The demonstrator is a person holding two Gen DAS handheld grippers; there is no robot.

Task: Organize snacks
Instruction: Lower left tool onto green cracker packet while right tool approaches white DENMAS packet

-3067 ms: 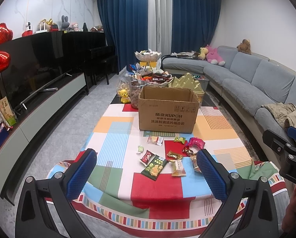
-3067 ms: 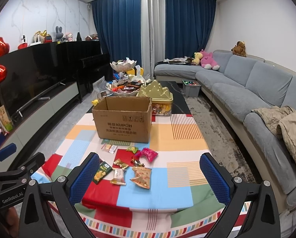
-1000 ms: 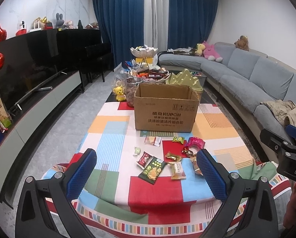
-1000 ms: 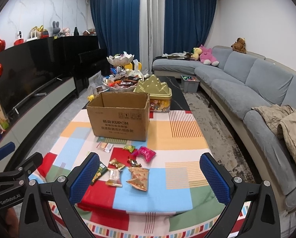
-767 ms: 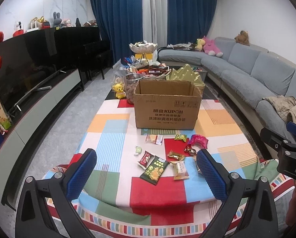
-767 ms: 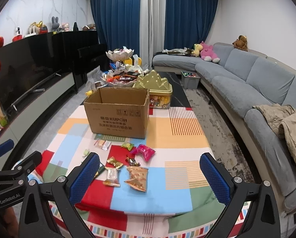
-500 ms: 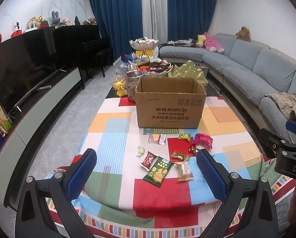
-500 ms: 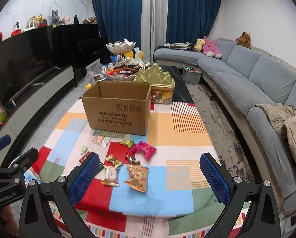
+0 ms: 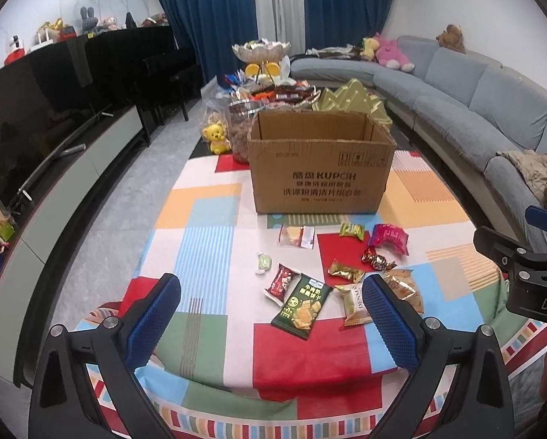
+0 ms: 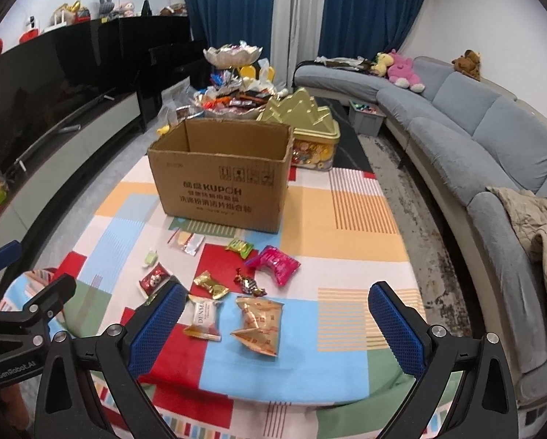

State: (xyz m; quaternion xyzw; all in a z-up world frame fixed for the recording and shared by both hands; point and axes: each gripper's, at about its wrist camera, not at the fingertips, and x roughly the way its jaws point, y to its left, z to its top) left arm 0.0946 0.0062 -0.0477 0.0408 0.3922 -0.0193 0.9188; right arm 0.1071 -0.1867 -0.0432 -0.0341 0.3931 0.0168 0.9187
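Through my left wrist view, my left gripper [image 9: 271, 303] hovers with fingers spread and empty over the near edge of the surface [image 9: 207, 216]; I judge I am only approaching, nothing packed yet. Ten loose snacks lie before one open cardboard box [image 9: 321, 172], the green cracker packet [image 9: 302, 306] nearest. Through my right wrist view, my right gripper [image 10: 273, 309] is likewise spread and empty, above the DENMA packet [image 10: 204, 316] and orange packet [image 10: 259, 323]. Next I should descend, pinch one packet, and lift it into the box.
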